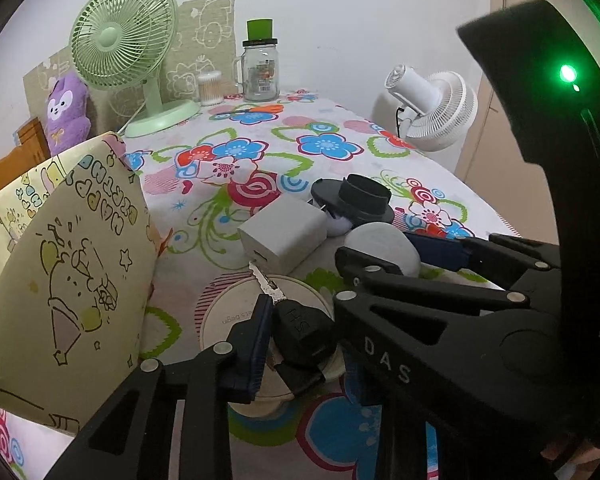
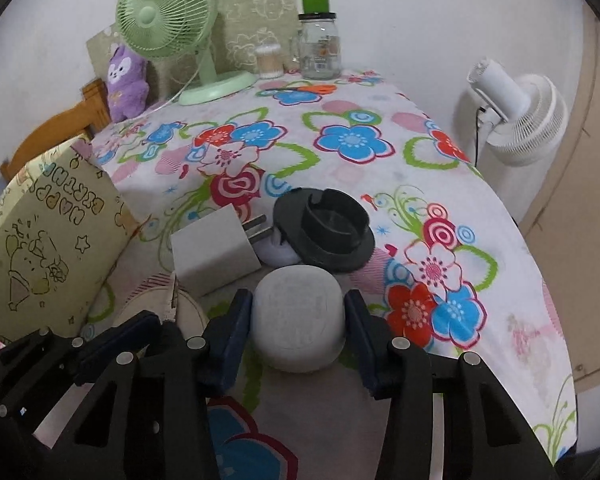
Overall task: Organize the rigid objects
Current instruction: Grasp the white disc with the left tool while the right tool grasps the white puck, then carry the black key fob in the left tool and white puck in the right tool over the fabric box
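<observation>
My left gripper (image 1: 304, 332) is shut on the black head of a key (image 1: 300, 326). The key's metal blade (image 1: 266, 284) points toward a white charger cube (image 1: 282, 236) and lies over a round cream lid (image 1: 228, 320). In the right wrist view, my right gripper (image 2: 297, 300) straddles a grey oval case (image 2: 300, 328) on the flowered cloth, its blue pads (image 2: 236, 328) against both sides of the case. Behind the case sit the charger cube (image 2: 214, 254), a black round holder (image 2: 324, 232) and a small pale object (image 2: 278, 256) tucked under that holder.
A yellow cartoon-print box (image 1: 68, 264) stands close on the left. At the back are a green fan (image 1: 120, 36), a glass jar (image 1: 260, 70), a cotton swab tub (image 1: 210, 88), orange scissors (image 1: 260, 110) and a purple plush (image 1: 66, 112). A white fan (image 2: 520, 116) stands past the table's right edge.
</observation>
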`<state>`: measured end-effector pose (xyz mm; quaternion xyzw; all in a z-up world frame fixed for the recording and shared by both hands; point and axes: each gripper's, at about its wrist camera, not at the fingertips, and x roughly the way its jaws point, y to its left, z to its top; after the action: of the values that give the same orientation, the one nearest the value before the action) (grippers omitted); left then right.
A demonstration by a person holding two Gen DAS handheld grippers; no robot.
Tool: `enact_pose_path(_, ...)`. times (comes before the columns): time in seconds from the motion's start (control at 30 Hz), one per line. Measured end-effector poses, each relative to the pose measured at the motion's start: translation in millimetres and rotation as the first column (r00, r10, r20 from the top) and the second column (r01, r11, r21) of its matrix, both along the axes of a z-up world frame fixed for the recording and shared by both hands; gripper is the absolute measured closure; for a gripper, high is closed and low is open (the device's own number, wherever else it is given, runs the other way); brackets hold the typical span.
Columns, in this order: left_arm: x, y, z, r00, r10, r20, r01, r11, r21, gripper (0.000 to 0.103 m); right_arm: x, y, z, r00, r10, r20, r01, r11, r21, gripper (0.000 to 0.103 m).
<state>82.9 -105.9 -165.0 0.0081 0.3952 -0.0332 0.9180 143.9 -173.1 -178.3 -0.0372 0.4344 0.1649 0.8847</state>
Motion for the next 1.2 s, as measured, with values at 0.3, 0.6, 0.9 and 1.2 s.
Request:
enact_pose_path(0.3, -10, -4, 6, 1.000, -0.019, 0.016, 0.020, 1.000, -0.006, 0.070, -15, -12, 8, 0.999, -0.048, 0.011, 0.047, 0.999, 0.014, 0.053)
enact_pose_path(0.6, -18, -7, 20, 0.999, -0.031, 0.038, 0.031, 1.000, 0.003, 0.070, -28, -18, 22, 0.997, -0.068, 0.027, 0.067, 0.997, 0.031, 0.053)
enact_pose_path(0.9, -27, -7, 40, 0.996, -0.038, 0.077, 0.038, 0.999, 0.008, 0.070, -37, -18, 44, 0.995, -0.084, 0.055, 0.082, 0.996, 0.045, 0.053)
enact_pose_path(1.2, -32, -4, 59, 0.994, -0.050, 0.094, 0.050, 0.999, 0.004, 0.070, -46, -19, 65, 0.991, -0.125, 0.056, 0.123, 0.992, 0.043, 0.053)
